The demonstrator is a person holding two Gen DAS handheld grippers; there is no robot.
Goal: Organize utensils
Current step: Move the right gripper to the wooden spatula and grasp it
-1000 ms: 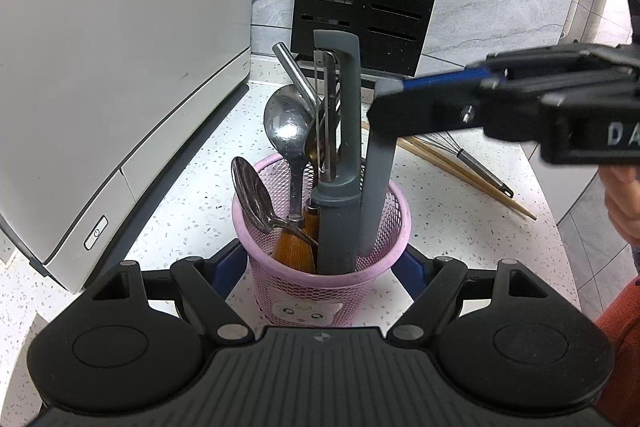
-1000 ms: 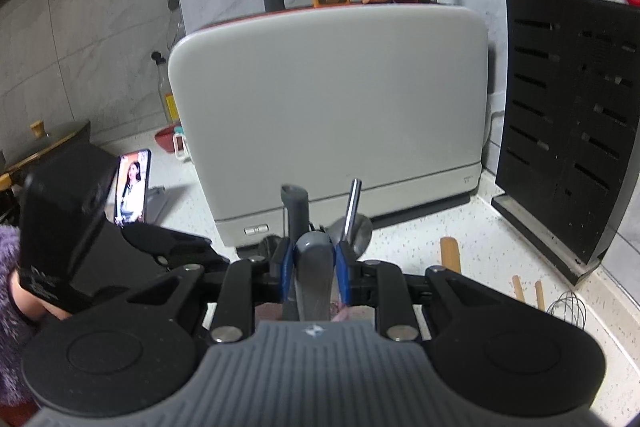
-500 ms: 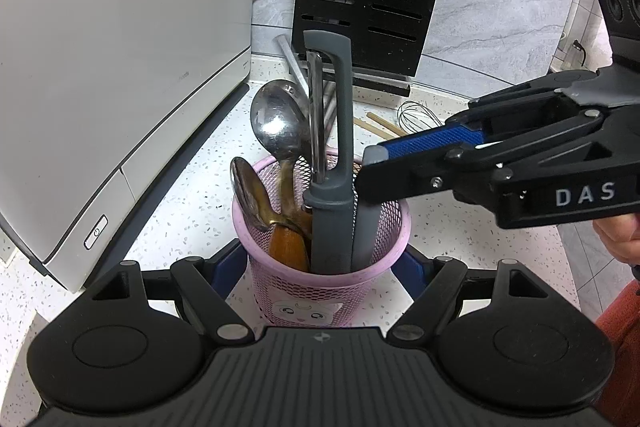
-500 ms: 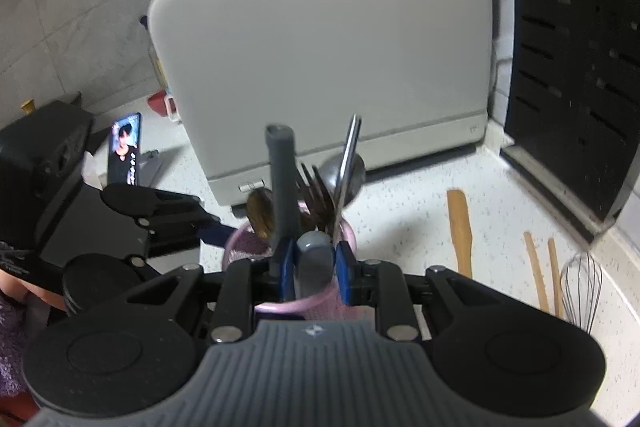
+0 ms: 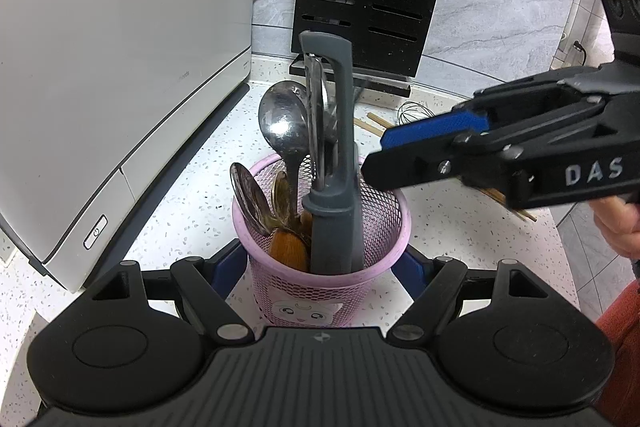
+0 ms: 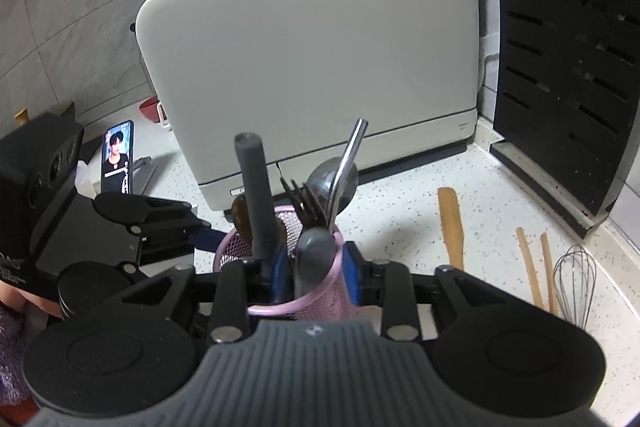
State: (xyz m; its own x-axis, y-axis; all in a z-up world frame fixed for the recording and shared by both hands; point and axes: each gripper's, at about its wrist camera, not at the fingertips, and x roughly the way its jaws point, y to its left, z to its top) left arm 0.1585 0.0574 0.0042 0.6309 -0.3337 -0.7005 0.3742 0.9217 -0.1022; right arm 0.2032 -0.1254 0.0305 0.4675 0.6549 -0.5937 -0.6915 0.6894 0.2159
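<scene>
The pink mesh holder (image 5: 320, 263) stands on the speckled surface (image 5: 192, 195) near the white appliance (image 5: 120, 67), clamped between the left gripper (image 5: 320, 267) fingers. The grey peeler (image 5: 332, 163) stands upright inside it among spoons. The right gripper (image 6: 318, 275) fingers have just been opening; the peeler's handle sits loose between them, pads apart.

Home kitchen. Speckled white countertop (image 6: 404, 211) under grey marble-look wall tiles (image 5: 500, 11), pale grey countertop appliance (image 6: 312, 67), black slotted knife block (image 6: 568, 75), pink mesh utensil cup (image 5: 320, 267) of spoons, wooden spatula (image 6: 451, 227), chopsticks (image 6: 534, 267), wire whisk (image 6: 573, 283), propped phone (image 6: 117, 157).
</scene>
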